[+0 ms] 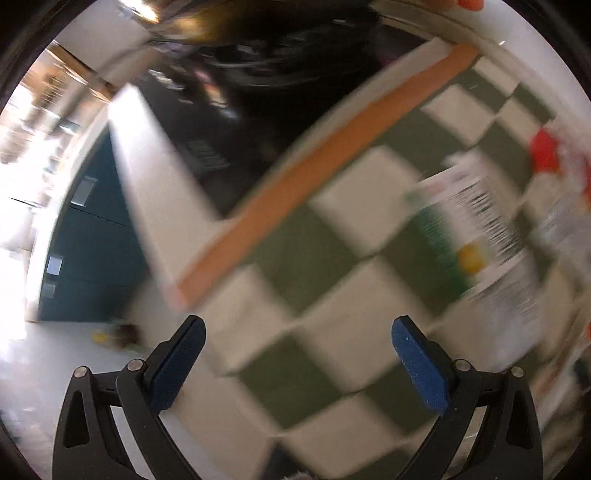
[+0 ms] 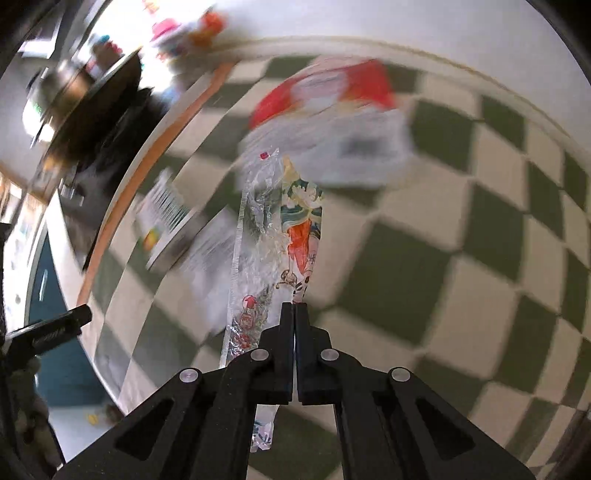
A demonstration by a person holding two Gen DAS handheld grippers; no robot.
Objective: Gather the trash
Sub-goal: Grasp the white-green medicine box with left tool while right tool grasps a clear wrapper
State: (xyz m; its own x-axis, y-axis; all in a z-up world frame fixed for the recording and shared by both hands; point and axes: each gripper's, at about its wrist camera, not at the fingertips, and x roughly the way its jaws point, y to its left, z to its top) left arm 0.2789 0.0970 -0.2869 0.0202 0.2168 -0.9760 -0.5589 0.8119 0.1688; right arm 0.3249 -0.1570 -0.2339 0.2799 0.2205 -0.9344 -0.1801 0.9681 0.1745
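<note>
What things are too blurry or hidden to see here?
- White carton, left wrist view: its printed words are smeared by motion blur.
- Red and white bag, right wrist view: blurred, so its label is unreadable.
- Clear wrapper, right wrist view: its lower end is hidden behind the right gripper.
- Shelf items, right wrist view: too small and blurred to name.
</note>
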